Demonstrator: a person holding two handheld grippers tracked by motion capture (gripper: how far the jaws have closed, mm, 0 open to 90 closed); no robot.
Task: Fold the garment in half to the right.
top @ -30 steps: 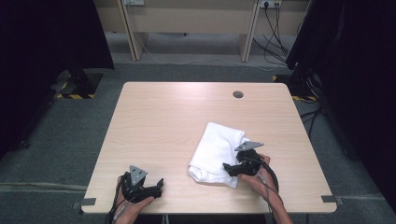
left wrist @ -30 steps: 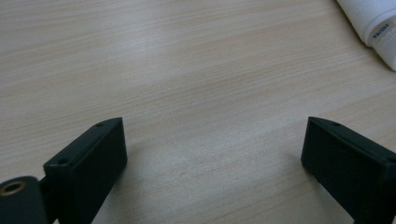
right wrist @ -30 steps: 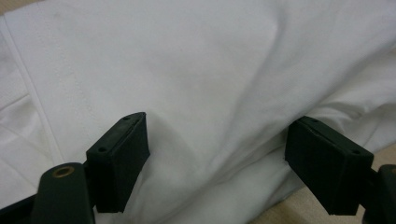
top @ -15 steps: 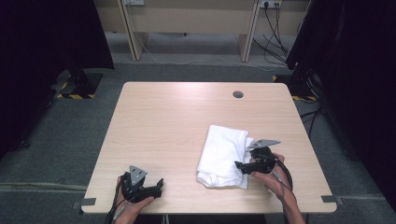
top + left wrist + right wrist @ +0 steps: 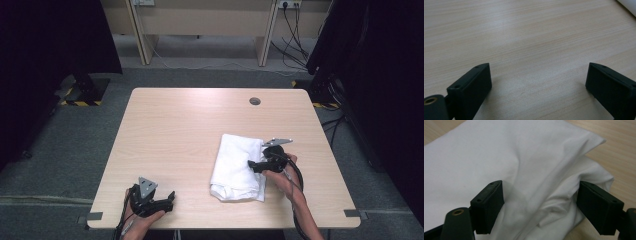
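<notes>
White cloth — shifted farther right

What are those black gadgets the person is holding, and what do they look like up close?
Two hand-held grippers. The left gripper and right gripper are black, each topped by a grey three-cornered plate and trailing a black cable. Each has two blocky black jaws with small screw holes and a brass-coloured pivot. The forearms show no sleeves.

Light wood table w/ a small round dark grommet hole near its far edge. Folded white cloth lies on it, bunched btwn the right gripper's spread fingers. Bare wood btwn the left gripper's fingers, cloth corner far beyond them.
</notes>
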